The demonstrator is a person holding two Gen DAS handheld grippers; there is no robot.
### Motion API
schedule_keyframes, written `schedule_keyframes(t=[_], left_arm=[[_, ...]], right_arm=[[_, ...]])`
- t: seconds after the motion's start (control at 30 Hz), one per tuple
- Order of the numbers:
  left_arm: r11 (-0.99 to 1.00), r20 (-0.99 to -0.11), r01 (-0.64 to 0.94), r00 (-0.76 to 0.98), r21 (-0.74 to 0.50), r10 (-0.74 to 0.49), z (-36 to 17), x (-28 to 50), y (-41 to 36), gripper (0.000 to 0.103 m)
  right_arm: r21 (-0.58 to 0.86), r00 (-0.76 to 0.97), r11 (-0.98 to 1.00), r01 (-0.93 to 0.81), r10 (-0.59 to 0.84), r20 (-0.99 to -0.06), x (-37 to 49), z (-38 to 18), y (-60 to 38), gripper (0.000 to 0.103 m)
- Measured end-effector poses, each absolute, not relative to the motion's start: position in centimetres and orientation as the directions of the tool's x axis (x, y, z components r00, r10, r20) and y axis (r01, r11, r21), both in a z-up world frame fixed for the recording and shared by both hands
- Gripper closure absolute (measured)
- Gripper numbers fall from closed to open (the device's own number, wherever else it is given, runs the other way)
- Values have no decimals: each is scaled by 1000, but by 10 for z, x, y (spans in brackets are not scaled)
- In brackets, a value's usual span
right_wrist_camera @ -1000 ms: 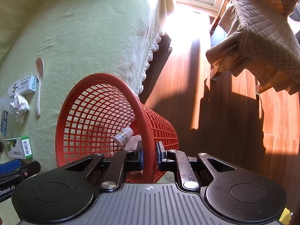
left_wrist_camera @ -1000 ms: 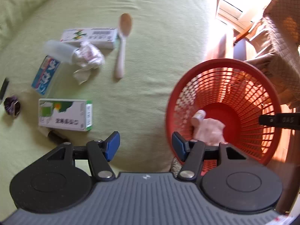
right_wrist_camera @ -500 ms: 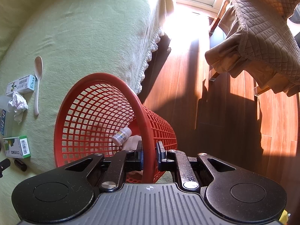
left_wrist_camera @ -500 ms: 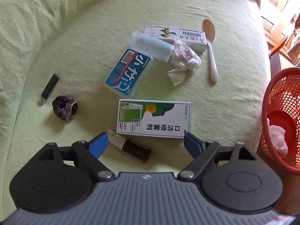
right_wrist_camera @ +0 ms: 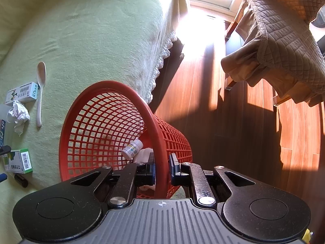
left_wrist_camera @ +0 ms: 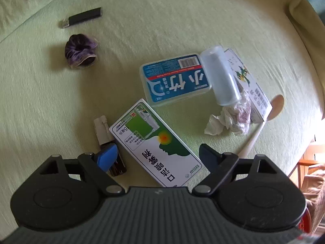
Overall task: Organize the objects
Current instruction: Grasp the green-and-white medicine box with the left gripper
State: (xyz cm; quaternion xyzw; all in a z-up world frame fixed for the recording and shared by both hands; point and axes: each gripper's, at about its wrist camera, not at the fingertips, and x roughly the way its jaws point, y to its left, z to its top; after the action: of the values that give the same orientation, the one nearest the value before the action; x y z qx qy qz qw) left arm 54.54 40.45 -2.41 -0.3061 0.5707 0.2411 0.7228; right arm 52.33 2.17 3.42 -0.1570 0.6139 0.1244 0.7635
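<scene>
My left gripper (left_wrist_camera: pixel 157 154) is open, its jaws wide on either side of the near end of a green-and-white medicine box (left_wrist_camera: pixel 156 148) lying on the green sofa cover. A small dark spray bottle (left_wrist_camera: pixel 109 148) lies beside the box under the left fingertip. My right gripper (right_wrist_camera: pixel 162 165) is shut on the rim of the red mesh basket (right_wrist_camera: pixel 97 122), which holds a small white pill bottle (right_wrist_camera: pixel 133 148) and a pale crumpled tissue (right_wrist_camera: pixel 145 154).
On the cover lie a blue floss-pick case (left_wrist_camera: pixel 175 80), a clear plastic cup (left_wrist_camera: pixel 220 78), a crumpled tissue (left_wrist_camera: pixel 231 120), a long white box (left_wrist_camera: pixel 248 83), a wooden spoon (left_wrist_camera: pixel 264 120), a purple scrunchie (left_wrist_camera: pixel 81 50) and a black lighter (left_wrist_camera: pixel 81 17). Wooden floor (right_wrist_camera: pixel 223 111) and a quilted chair (right_wrist_camera: pixel 280 34) are to the right.
My left gripper has swung from over the basket left to the items on the cover, opened wider and come down around the green-and-white box. The right gripper and basket have hardly moved.
</scene>
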Motion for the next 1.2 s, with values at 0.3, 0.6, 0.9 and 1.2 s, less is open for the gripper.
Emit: schedule_keyframes(t=[0.3, 0.6, 0.9, 1.2], left_arm=[[796, -973, -598, 224, -92, 57, -33, 547, 390, 35], [926, -979, -374, 201, -50, 28, -36, 522, 368, 44], [944, -974, -331, 220, -20, 56, -42, 529, 351, 52], [973, -986, -231, 154, 28, 65, -20, 524, 333, 52]], right_arm=[[-88, 213, 918, -386, -4, -977, 524, 35, 21, 93], [-83, 212, 920, -384, 0, -977, 525, 34, 20, 93], [-78, 206, 917, -390, 5, -978, 524, 33, 19, 93], [-69, 202, 916, -394, 13, -979, 525, 33, 18, 93]])
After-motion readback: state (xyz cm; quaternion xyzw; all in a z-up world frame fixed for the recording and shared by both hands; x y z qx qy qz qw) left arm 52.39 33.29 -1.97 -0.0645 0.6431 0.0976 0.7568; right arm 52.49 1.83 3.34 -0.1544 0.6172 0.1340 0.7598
